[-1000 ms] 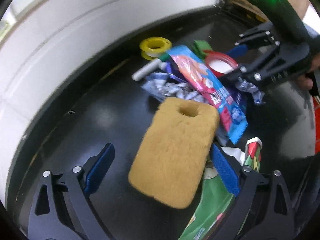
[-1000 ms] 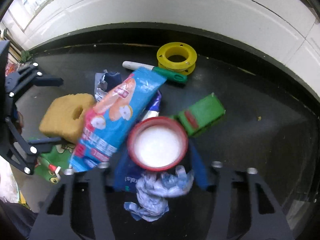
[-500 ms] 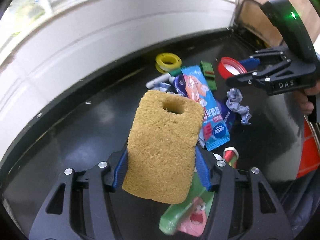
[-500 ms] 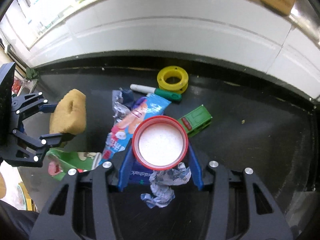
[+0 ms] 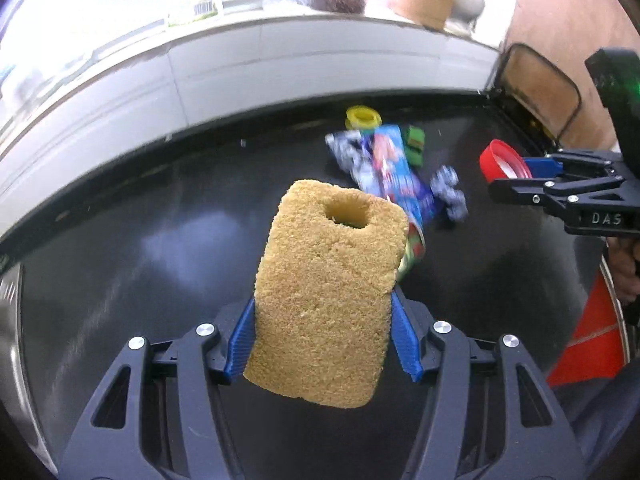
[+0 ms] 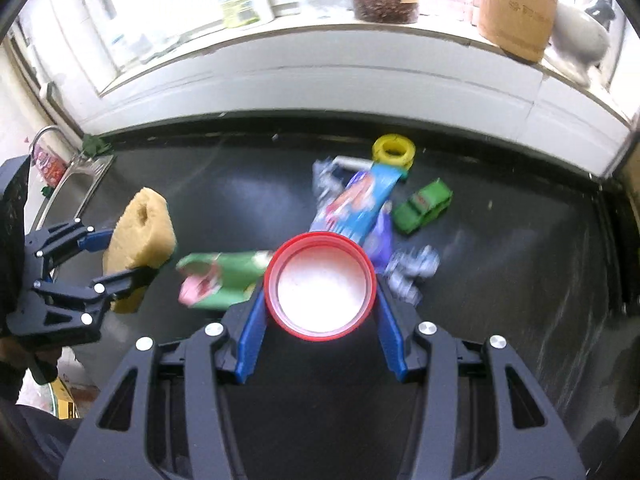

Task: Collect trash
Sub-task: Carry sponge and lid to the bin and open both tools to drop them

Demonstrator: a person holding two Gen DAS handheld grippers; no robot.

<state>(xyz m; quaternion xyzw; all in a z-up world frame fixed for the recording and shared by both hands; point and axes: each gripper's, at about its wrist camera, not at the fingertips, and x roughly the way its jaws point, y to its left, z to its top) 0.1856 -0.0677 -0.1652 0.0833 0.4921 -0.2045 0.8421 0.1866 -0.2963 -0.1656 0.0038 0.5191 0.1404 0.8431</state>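
My left gripper (image 5: 322, 336) is shut on a yellow sponge (image 5: 328, 288) with a hole near its top, held well above the black counter (image 5: 140, 248). It also shows at the left of the right wrist view (image 6: 140, 248). My right gripper (image 6: 320, 312) is shut on a red lid (image 6: 320, 286) with a white inside, lifted above the counter; the lid shows in the left wrist view (image 5: 502, 162). On the counter lie a blue snack wrapper (image 6: 356, 208), a green wrapper (image 6: 224, 280) and crumpled foil (image 6: 412, 270).
A yellow tape roll (image 6: 393, 151), a green toy car (image 6: 422, 206) and a white marker (image 6: 348, 163) lie by the wrappers. A white tiled wall (image 6: 320, 80) runs behind the counter. A sink (image 6: 76, 184) is at the left. An orange bag (image 5: 592, 332) is at the right.
Both grippers have risen and pulled back from the pile, the left with the sponge and the right with the red lid. The trash on the counter looks smaller and farther off.
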